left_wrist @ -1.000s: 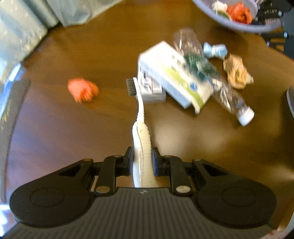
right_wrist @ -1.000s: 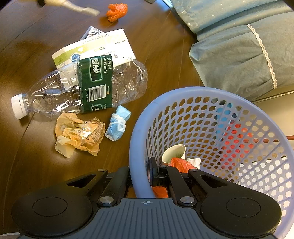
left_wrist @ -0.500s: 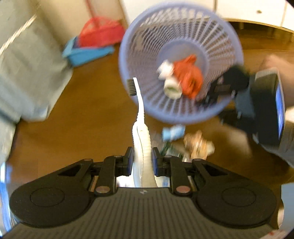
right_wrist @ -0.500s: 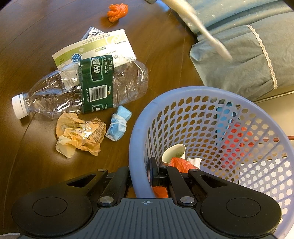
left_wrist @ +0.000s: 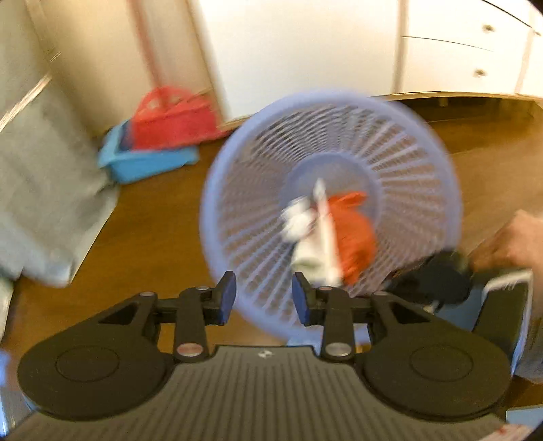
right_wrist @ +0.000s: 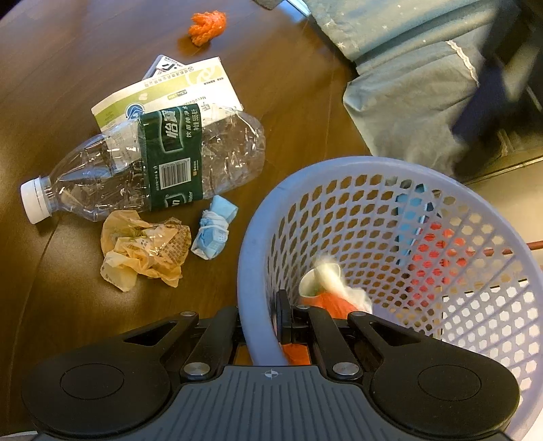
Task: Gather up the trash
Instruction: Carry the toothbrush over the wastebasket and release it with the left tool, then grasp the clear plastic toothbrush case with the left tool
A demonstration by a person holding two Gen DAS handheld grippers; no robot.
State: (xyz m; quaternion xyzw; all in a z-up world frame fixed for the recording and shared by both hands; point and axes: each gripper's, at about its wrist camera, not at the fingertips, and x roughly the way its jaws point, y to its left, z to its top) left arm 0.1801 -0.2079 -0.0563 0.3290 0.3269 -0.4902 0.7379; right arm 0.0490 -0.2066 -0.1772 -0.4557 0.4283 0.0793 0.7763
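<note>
A dark brown wooden worktop point(right_wrist: 85, 305) fills the scene, with grey-green fabric cushions point(right_wrist: 407, 84) at its far edge and white cabinets point(left_wrist: 458, 51) behind. On it stands a round lavender plastic mesh basket point(right_wrist: 258, 237), already holding an orange crumpled wad point(left_wrist: 356, 234), a white paper cup point(right_wrist: 310, 280) and a white toothbrush point(left_wrist: 324, 224) blurred among them. The right gripper point(right_wrist: 259, 322) has its jaws pressed together on the basket's near rim, one finger inside the wall and one outside, with a hand point(left_wrist: 509, 241) behind it. The left gripper point(left_wrist: 260, 298) hangs above the basket mouth, its jaws having just been opening, now spread with nothing between them. Trash still lying beside the basket: a white and green cardboard box point(right_wrist: 176, 91) resting on a smaller printed packet point(right_wrist: 163, 66); a crushed clear plastic bottle with a dark green label and white cap point(right_wrist: 142, 169) lying across the box; a crumpled yellow-tan plastic wrapper point(right_wrist: 142, 251) just below the bottle; a rolled light blue face mask point(right_wrist: 215, 227) between wrapper and basket; and a small orange crumpled ball point(right_wrist: 207, 25), well apart at the far side. A red basket in a blue tub point(left_wrist: 159, 142) sits on the floor beyond.
</note>
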